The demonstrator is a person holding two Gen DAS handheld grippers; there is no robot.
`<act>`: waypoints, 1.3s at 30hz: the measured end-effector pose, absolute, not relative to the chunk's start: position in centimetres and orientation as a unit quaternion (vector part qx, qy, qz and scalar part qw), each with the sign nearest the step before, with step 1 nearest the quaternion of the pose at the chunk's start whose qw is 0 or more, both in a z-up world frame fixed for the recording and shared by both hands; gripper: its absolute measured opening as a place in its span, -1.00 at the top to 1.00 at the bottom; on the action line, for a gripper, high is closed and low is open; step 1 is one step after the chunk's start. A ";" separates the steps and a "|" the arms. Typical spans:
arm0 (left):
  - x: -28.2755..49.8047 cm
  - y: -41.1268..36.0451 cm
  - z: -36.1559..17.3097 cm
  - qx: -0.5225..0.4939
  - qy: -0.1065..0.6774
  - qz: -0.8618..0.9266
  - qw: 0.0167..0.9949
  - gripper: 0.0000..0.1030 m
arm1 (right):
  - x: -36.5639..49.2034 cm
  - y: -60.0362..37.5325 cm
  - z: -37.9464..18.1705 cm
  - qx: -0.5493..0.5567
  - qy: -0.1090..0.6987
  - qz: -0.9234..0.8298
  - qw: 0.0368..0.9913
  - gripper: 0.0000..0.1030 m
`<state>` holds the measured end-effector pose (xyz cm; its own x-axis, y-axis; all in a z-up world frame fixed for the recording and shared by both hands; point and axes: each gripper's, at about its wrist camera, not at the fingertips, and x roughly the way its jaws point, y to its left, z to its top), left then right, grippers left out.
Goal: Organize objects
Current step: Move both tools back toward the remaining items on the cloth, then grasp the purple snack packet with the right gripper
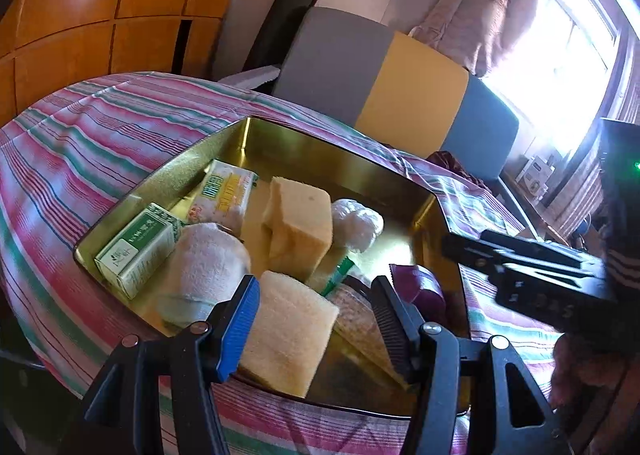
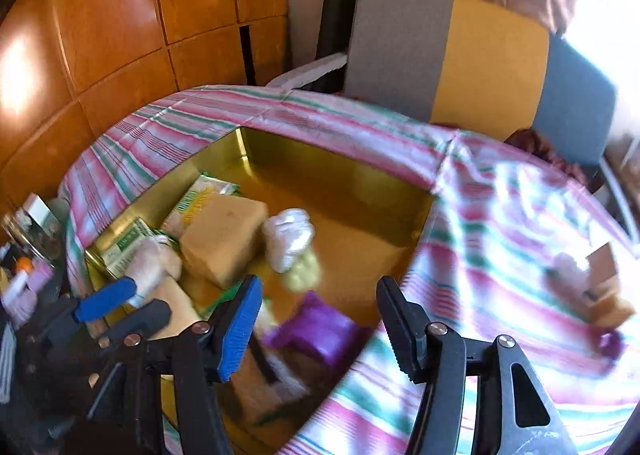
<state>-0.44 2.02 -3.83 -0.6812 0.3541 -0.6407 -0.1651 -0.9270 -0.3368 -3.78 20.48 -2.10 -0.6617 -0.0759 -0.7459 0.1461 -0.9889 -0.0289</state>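
Striped pink, green and white cloth [image 1: 80,159] covers the bed or table on which a shallow gold metal tray [image 1: 256,135] sits, and that tray is the landmark for everything else. Gathered inside it, toward its left half, are a green and white carton [image 1: 134,251], a rolled white towel [image 1: 208,255], a tan sponge block [image 1: 300,223] and a white crumpled bundle [image 1: 356,225], seemingly packed close to leave the tray's far right floor free. The left gripper [image 1: 316,305] hangs over the tray's near edge with a pale yellow sponge slab [image 1: 288,331] between its parted jaws; only the blue pad seems to touch it, so it looks steadied, not squeezed. The right gripper [image 2: 320,309], also above the near edge, has its jaws apart and empty over a purple object [image 2: 320,331] lying in the tray's near right corner, probably just set there. More small items [image 2: 592,287] wait on the cloth right of the tray
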 end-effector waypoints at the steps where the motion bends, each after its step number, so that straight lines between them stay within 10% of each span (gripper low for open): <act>1: -0.4 2.3 -3.8 -0.374 -0.124 0.907 0.147 -0.13 | -3.5 20.9 -1.9 0.406 0.047 -0.911 0.056 -0.18; 39: 6.1 20.8 -2.6 -0.401 0.065 0.842 0.356 -0.13 | 4.1 52.5 -8.9 0.518 -0.079 -0.835 -0.169 -0.31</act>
<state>6.09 20.76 -2.65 -0.4250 0.5468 -0.7214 -0.6506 -0.7386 -0.1766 4.09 52.52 -8.86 -0.4070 0.1998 -0.8913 -0.3632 -0.9307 -0.0428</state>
